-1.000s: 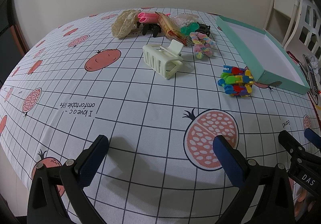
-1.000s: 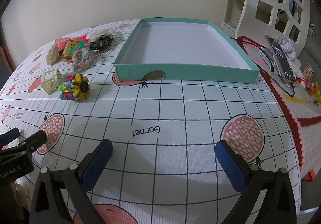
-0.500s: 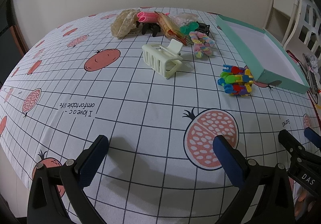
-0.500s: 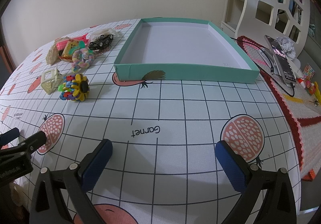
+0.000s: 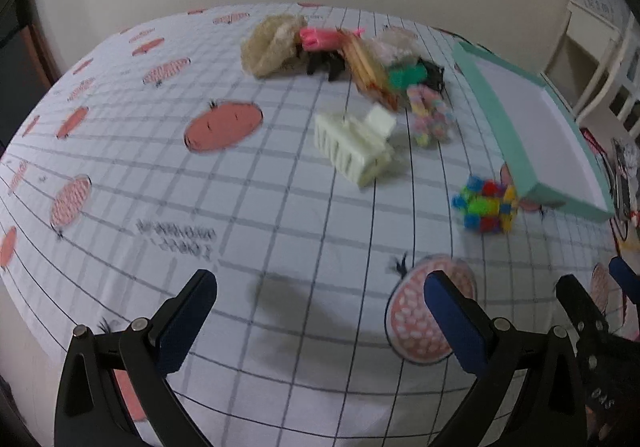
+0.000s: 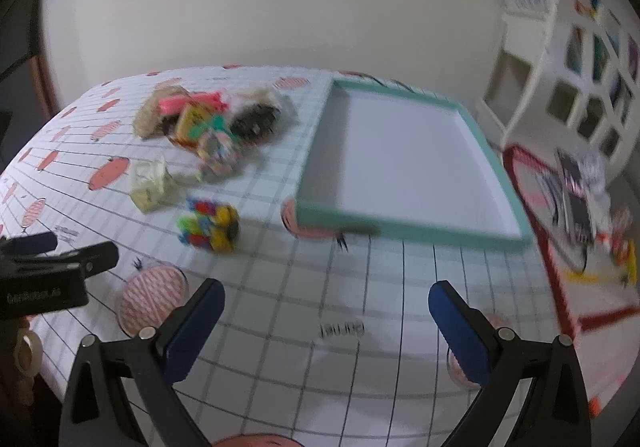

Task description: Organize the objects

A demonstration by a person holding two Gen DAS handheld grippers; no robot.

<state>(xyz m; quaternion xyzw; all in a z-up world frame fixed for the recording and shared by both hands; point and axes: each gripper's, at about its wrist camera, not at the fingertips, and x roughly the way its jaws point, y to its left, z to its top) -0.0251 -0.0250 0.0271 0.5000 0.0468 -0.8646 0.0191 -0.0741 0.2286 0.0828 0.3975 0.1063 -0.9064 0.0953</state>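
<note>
Two hand-held grippers hover with jaws spread wide over a table of small items, nothing held in either.

A tablecloth (image 5: 280,207) with a grid and red fruit prints covers the table. On its right side lies a shallow teal tray (image 6: 502,175) with a white floor and nothing in it. At the far middle sits a blurred pile of accessories (image 5: 340,55), pink, black, tan and green among them. In front of the pile rests a cream claw hair clip (image 5: 354,149), with a pastel scrunchie (image 5: 430,119) just beside it on the tray's side. A multicoloured clip cluster (image 5: 486,205) lies near the tray's front corner, apart from it. The left gripper (image 5: 320,311) and right gripper (image 6: 326,315) both hang above bare cloth at the near edge.
</note>
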